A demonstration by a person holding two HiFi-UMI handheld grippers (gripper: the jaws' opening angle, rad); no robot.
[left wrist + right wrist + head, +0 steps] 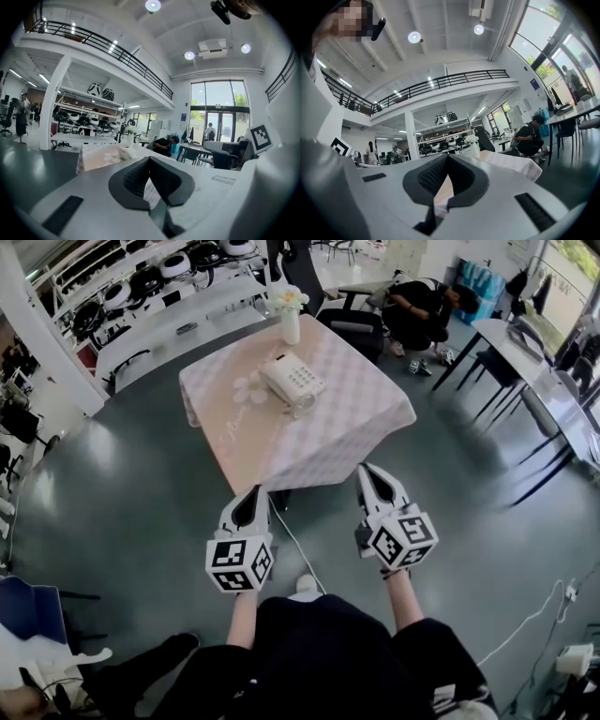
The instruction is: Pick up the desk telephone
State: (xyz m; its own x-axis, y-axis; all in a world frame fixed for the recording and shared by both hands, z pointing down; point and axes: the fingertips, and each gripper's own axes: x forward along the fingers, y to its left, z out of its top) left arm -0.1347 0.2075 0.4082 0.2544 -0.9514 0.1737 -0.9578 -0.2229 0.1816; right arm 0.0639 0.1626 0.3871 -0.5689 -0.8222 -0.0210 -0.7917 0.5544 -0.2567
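The white desk telephone (292, 382) lies on a small table with a pale pink checked cloth (349, 435), ahead of me in the head view. A white vase with flowers (291, 320) stands behind it. My left gripper (255, 491) and right gripper (368, 468) hover side by side over the floor, just short of the table's near edge. Both are shut with nothing between the jaws. In the left gripper view the telephone (132, 151) shows small on the table (98, 158) beyond the shut left gripper (150, 159). Past the shut right gripper (447, 157), the right gripper view shows the vase (474, 149).
A black chair (356, 329) stands behind the table and a person crouches (427, 310) at the back right. Long desks (553, 395) line the right side, and shelves with helmets (155, 279) the back left. A white cable (298, 547) runs across the dark floor near my feet.
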